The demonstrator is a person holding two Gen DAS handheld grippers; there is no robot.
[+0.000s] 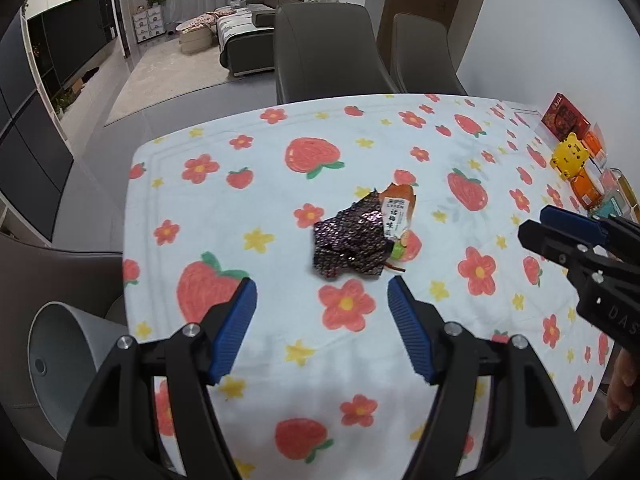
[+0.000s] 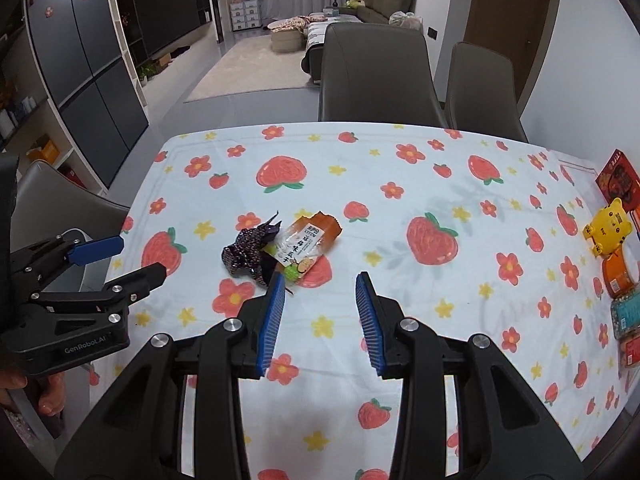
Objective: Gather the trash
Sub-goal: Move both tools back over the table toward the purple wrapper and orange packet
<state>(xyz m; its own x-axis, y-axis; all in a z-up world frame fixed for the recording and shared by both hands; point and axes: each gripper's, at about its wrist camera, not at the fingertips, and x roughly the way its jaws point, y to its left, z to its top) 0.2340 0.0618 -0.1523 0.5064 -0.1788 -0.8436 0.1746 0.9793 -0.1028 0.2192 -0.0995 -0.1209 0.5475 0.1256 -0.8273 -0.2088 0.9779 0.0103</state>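
Blue ribbed pads of the left gripper [image 1: 322, 286] filled the near edge of the left wrist view, its jaws spread wide with nothing between them, poised above the tablecloth [image 1: 400, 380] printed with strawberries and flowers. Just beyond the fingertips lay the trash: a crumpled dark wrapper [image 1: 350, 240] with a shiny speckled pattern, and touching its far right side an orange snack packet [image 1: 396, 210] with a white label (the print too small to read with confidence). Both sat near the middle of the table, a little toward its left half. In the right wrist view the right gripper [image 2: 322, 276] stood with jaws parted and empty, narrower than the left one's, its left pad just near of the orange snack packet's lower end, and whether it touched the packet could not be told. A hand [image 2: 48, 396] held the left gripper's handle at the lower left of that view. Along the table's right edge stood a yellow tiger-shaped toy [image 1: 568, 154], a red box [image 1: 564, 116] farther off, and several orange and teal packages [image 2: 622, 280]. Off the table's near left corner a grey bin [image 1: 60, 360] showed its open mouth. Two dark chairs [image 1: 326, 52] stood at the far side.
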